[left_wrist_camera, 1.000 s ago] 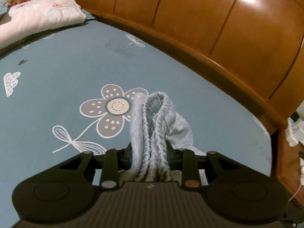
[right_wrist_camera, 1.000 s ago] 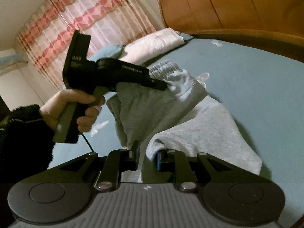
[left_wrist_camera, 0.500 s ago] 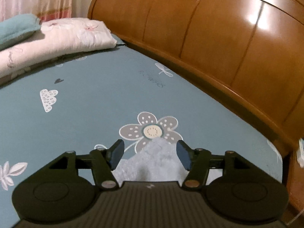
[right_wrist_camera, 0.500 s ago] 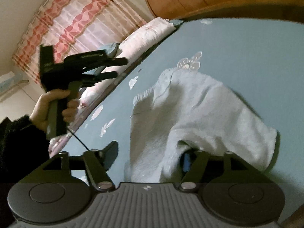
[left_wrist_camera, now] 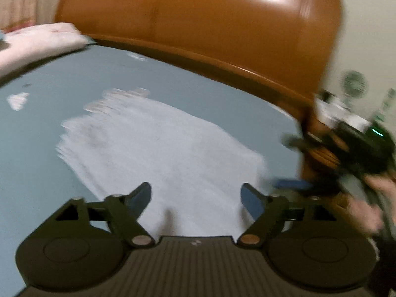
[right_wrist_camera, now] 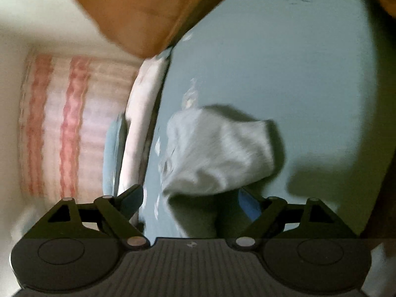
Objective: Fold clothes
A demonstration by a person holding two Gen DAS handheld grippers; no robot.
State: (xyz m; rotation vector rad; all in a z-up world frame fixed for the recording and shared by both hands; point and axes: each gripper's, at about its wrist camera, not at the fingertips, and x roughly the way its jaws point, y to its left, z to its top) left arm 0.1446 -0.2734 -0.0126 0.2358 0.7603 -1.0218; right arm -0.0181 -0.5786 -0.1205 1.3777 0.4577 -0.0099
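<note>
Grey garment (left_wrist_camera: 158,153) lies folded on bed (left_wrist_camera: 44,148), released; left gripper (left_wrist_camera: 195,198) and right gripper (right_wrist_camera: 190,198) jaws opening, nothing between; further folds or tidying possibly left.

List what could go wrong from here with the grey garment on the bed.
1. The folded grey garment lies loose on the blue sheet; both tongs, left and right, are opening with nothing between them, so the fold may spring open.
2. The right tongs sit near the garment's edge and could snag it.
</note>
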